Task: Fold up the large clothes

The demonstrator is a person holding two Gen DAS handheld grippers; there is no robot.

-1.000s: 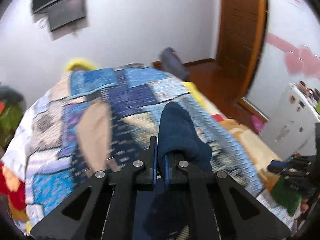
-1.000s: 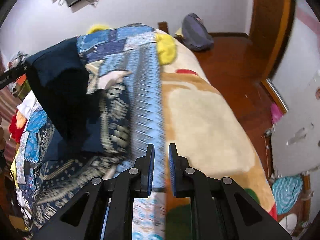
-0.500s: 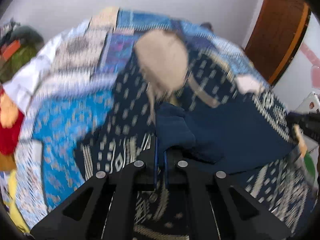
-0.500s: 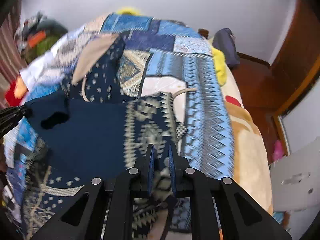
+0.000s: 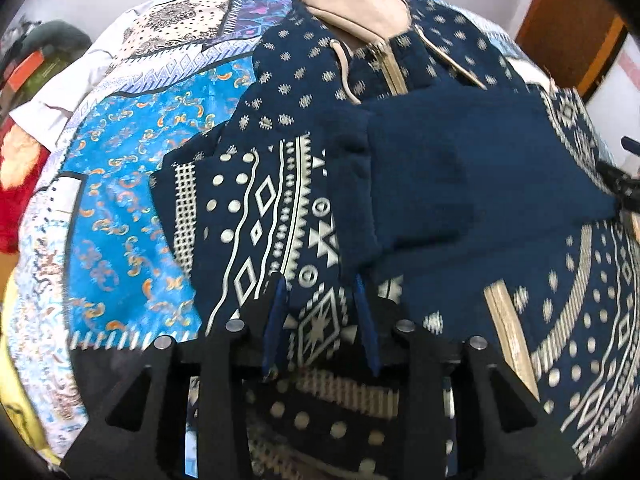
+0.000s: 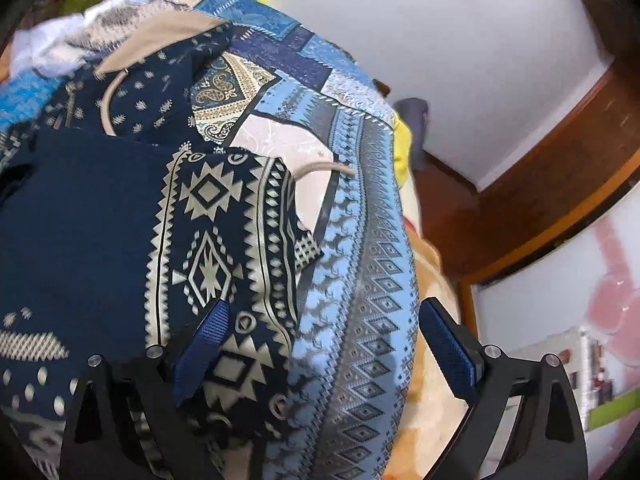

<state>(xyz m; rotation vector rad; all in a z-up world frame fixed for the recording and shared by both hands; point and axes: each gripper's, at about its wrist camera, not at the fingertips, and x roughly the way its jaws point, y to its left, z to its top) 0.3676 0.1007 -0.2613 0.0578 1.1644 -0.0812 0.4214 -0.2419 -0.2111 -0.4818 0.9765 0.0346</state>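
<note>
A navy hooded jacket (image 5: 280, 208) with cream geometric print lies spread on the bed, its beige-lined hood (image 5: 356, 4) at the far end. A plain navy panel (image 5: 472, 168), the jacket's inner side, lies folded over its middle. My left gripper (image 5: 320, 316) hovers low over the printed fabric. Its jaws are opening, and the pads stand apart without pressing the cloth under them. My right gripper (image 6: 332, 344) is wide and still opening at the jacket's right edge (image 6: 248, 240). Its left pad (image 6: 208, 340) lies over the print, its right pad over the bedspread.
The jacket rests on a blue patchwork bedspread (image 5: 120, 208) (image 6: 360, 280). Red and white clothes (image 5: 16, 184) are piled at the bed's left side. An orange blanket (image 6: 432, 276) edges the right side, with wooden floor, a door frame (image 6: 540, 184) and a grey bag (image 6: 416, 120) beyond.
Both grippers came down onto the bed carrying navy fabric across the jacket. Their jaws, shut before, have parted and the folded panel now lies flat.
</note>
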